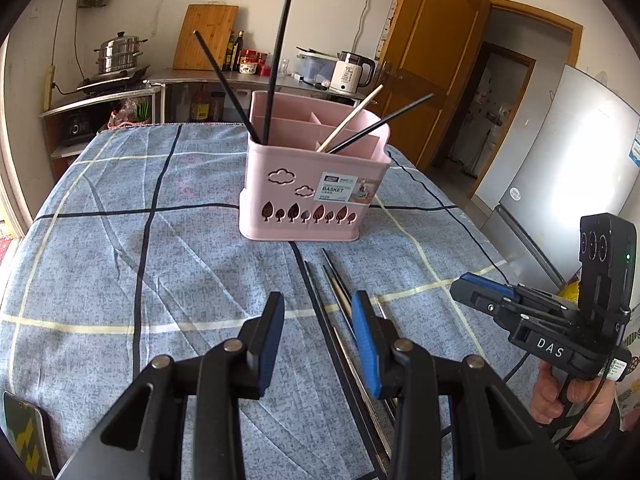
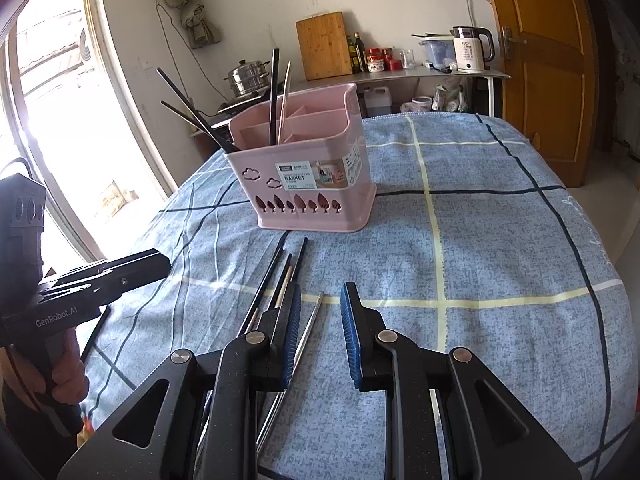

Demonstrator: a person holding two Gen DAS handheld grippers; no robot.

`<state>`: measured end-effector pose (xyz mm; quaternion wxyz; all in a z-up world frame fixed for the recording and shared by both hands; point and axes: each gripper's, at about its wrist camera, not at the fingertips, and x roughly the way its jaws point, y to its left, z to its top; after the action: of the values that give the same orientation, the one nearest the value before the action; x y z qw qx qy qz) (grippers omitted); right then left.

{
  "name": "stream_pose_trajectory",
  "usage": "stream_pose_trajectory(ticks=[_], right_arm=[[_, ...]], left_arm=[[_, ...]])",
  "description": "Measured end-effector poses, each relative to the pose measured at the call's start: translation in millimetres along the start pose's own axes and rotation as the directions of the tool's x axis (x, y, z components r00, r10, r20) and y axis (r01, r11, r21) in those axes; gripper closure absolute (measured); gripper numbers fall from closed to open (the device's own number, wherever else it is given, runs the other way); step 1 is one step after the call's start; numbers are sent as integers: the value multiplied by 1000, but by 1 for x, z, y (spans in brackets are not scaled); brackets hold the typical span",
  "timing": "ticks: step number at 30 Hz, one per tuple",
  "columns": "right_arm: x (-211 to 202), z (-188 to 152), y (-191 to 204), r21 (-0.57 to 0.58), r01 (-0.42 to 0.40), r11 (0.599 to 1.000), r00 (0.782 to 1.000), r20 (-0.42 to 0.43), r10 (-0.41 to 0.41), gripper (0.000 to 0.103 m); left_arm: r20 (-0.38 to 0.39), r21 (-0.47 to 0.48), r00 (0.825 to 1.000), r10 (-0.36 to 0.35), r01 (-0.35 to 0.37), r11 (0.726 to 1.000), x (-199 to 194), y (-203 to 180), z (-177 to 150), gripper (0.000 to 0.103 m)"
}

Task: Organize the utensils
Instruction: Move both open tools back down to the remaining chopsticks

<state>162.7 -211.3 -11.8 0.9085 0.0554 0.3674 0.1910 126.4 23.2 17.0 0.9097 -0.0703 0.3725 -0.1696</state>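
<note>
Blue checked cloth covers the counter (image 2: 500,220), kitchen shelving behind. Pink basket (image 1: 312,184) sits mid-frame, already holding several chopsticks. Loose chopsticks (image 1: 340,300) lie in a bundle on the cloth just below it. Left gripper (image 1: 318,332) has jaws apart, empty, hovering beside the bundle; right gripper (image 2: 320,332) also apart, empty, straddling a metal chopstick (image 2: 304,340). Best approach, I'd say: lower squarely, pinch one stick near its middle, lift level, drop it tip-down into a compartment.

Blue checked tablecloth (image 1: 120,260) carries pink basket (image 1: 312,196) and loose chopsticks (image 1: 336,292).
</note>
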Motion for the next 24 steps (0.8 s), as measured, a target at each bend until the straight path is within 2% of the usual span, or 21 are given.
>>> stream_pose_trajectory(ticks=[11, 21, 24], right_arm=[[51, -4, 5, -5, 18, 1000, 991, -136, -19, 82], [78, -8, 8, -21, 31, 999, 981, -193, -35, 83], [79, -7, 9, -30, 36, 999, 981, -189, -41, 84]], left_arm=[[-126, 5, 992, 18, -17, 1000, 52, 3, 5, 66], [-195, 23, 980, 33, -29, 999, 93, -1, 11, 67], [-214, 39, 975, 67, -60, 997, 104, -3, 11, 67]])
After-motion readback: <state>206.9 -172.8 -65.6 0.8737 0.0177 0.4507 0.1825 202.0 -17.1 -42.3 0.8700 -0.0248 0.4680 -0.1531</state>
